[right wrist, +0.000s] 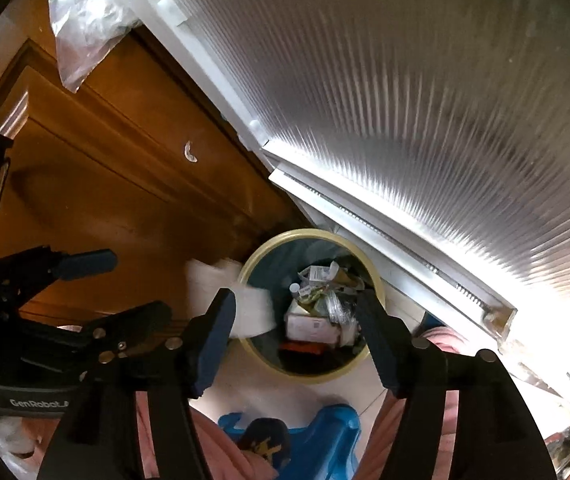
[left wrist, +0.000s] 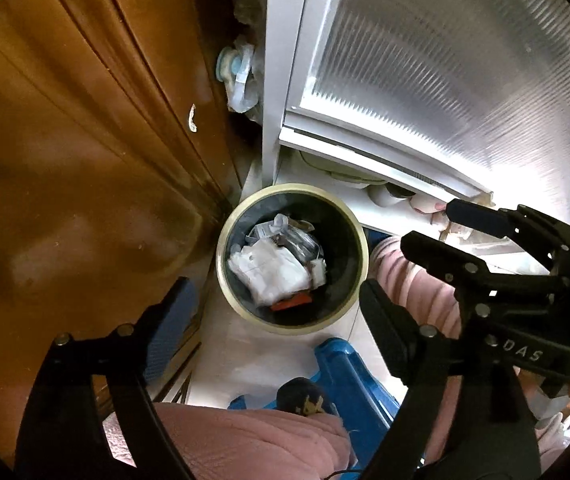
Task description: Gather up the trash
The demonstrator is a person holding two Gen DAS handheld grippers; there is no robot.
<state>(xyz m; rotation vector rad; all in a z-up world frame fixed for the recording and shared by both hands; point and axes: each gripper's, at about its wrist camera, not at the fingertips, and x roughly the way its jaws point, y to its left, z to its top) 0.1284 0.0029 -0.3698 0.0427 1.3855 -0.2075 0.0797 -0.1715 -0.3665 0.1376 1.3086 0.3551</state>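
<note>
A round bin with a cream rim (left wrist: 285, 329) stands on the pale floor, holding white crumpled paper (left wrist: 269, 270), clear wrappers and something orange. My left gripper (left wrist: 273, 284) hangs above it, jaws wide apart and nothing gripped. In the right wrist view the bin rim (right wrist: 313, 378) lies below my right gripper (right wrist: 296, 294), which is also open. A blurred white piece of paper (right wrist: 249, 304) is loose in the air over the bin's left rim, behind the left finger; no pad presses on it. Each gripper shows in the other's view, right gripper (left wrist: 429, 222) and left gripper (right wrist: 139, 284), both open.
A brown wooden door (left wrist: 65, 120) stands left of the bin, a white frosted-glass door (left wrist: 445, 60) right behind it. A blue plastic stool (left wrist: 349, 372) and a person's pink-clad legs (left wrist: 245, 432) are close below. A clear plastic bag (right wrist: 85, 20) hangs on the wooden door.
</note>
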